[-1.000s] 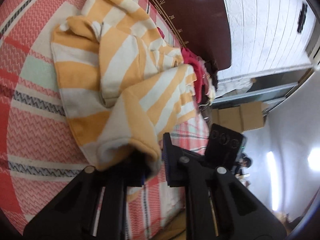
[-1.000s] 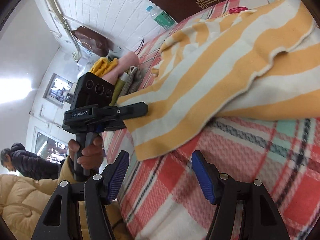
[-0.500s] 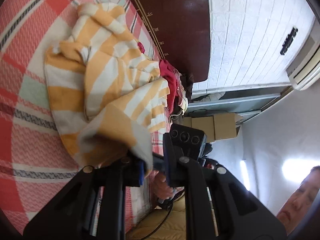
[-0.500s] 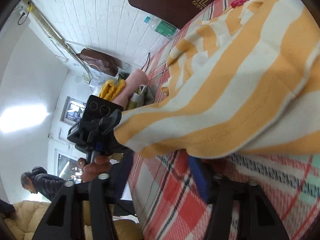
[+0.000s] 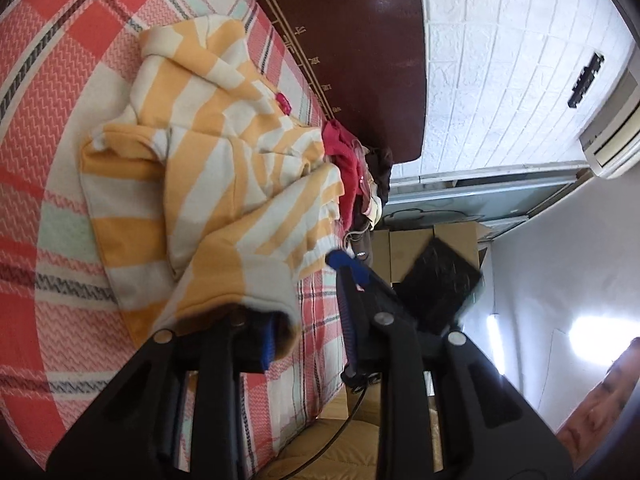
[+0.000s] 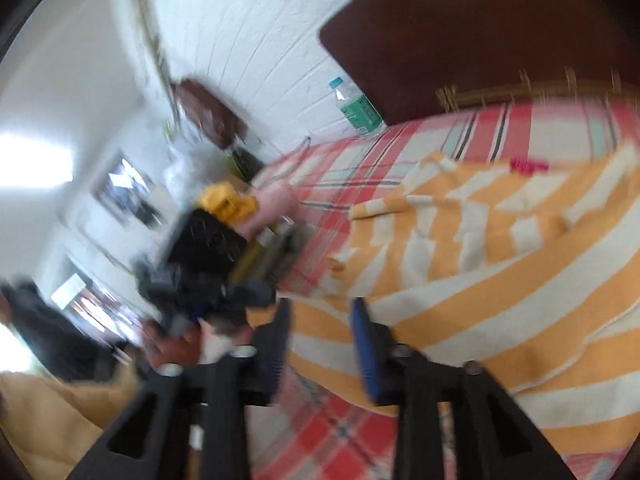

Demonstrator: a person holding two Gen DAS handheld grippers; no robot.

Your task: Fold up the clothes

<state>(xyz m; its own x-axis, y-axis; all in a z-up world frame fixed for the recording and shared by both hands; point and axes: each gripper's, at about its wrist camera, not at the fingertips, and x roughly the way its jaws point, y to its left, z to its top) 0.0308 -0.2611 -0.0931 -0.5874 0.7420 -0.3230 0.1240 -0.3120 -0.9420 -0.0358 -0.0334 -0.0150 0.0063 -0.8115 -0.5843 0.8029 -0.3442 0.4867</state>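
Orange-and-cream striped garment (image 5: 208,200) drapes its hem over one finger of the left gripper (image 5: 308,320), whose jaws are opening off it. Right gripper (image 6: 320,344), also opening, grips nothing. Beyond, it lies rumpled on the plaid bedspread (image 5: 60,60); most folding remains.

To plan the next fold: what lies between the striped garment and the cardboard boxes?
A small heap of red and dark clothes lies there, beside the striped garment and before the cardboard boxes; the left wrist view shows it.

Bare plaid bedspread (image 5: 48,128) lies open left of the garment (image 5: 208,168); headboard (image 5: 360,40) blocks beyond.
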